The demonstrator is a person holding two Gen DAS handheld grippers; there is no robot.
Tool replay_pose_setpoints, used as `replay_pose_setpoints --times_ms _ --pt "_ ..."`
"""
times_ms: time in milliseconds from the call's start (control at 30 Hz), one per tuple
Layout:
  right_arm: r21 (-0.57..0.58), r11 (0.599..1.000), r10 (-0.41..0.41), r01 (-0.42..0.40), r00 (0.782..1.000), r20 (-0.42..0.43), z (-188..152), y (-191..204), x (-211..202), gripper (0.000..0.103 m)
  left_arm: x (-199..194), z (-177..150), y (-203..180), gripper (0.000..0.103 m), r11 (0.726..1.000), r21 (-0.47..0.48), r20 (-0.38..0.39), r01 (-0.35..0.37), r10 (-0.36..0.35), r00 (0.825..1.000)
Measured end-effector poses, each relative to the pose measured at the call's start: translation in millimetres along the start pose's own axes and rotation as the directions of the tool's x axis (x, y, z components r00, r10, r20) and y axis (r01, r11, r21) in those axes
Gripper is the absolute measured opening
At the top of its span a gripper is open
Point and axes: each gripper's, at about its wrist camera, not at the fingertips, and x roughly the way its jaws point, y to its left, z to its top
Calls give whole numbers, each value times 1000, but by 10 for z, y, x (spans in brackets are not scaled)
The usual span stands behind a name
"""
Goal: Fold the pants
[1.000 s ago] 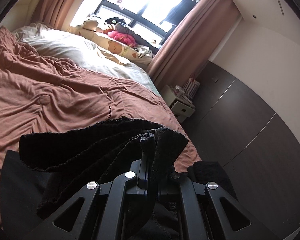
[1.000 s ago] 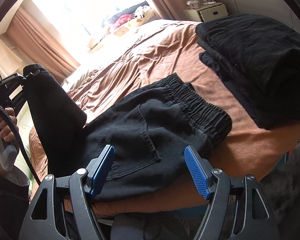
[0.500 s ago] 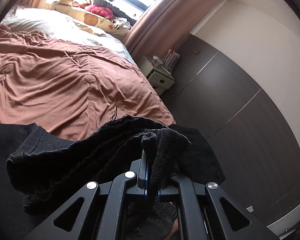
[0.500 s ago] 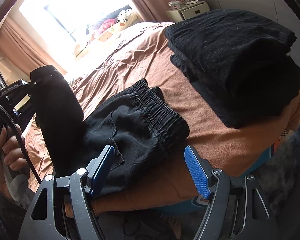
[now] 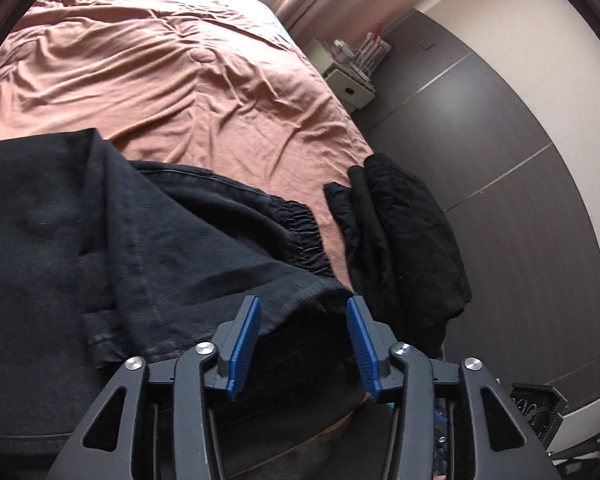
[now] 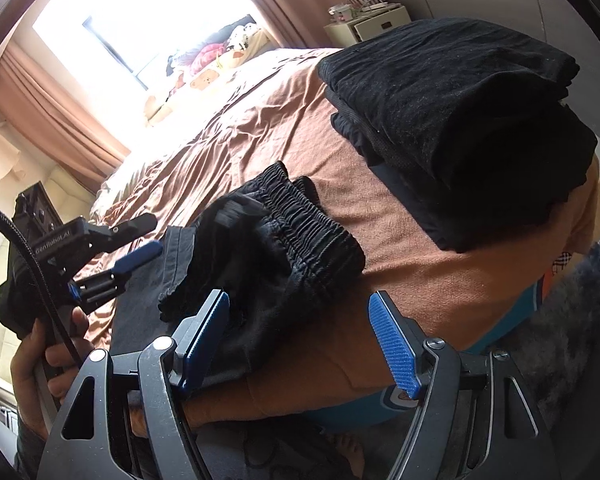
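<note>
Your left gripper, jaws opening and gripping nothing, sits just below the folded black denim pants, hem lying between its blue pads; the right gripper gapes empty, lower centre.

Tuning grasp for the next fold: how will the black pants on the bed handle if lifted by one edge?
Likely floppy: the black pants already sag in soft creases over the bed. The gathered elastic waistband looks thicker, so probably the firmer place to pinch. The cloth looks matte, so likely not slippery.

Black pants and a black folded stack lie on a rust-brown bedspread; pink-brown curtains.
</note>
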Motion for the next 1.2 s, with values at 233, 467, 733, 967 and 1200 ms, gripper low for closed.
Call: replay_pose_setpoints --times_ms 233,467,733,967,1200 --pt "-35 999 16 -16 1000 -9 2 100 60 72 -351 -33 417 55 998 -37 37 -55 56 998" --pt "-69 996 60 -60 998 -11 36 227 181 72 -721 -75 799 55 984 -33 81 -177 179 981" --pt "-98 994 51 -57 997 -56 111 353 527 72 -1036 -178 1293 55 962 -67 87 -265 270 959" --pt "-124 992 6 -16 997 -77 148 400 814 72 -1195 -301 1709 55 935 -101 75 -341 349 934" --pt "-165 986 -11 -5 995 -95 156 471 1099 72 -1318 -361 2012 55 920 -153 69 -361 374 925"
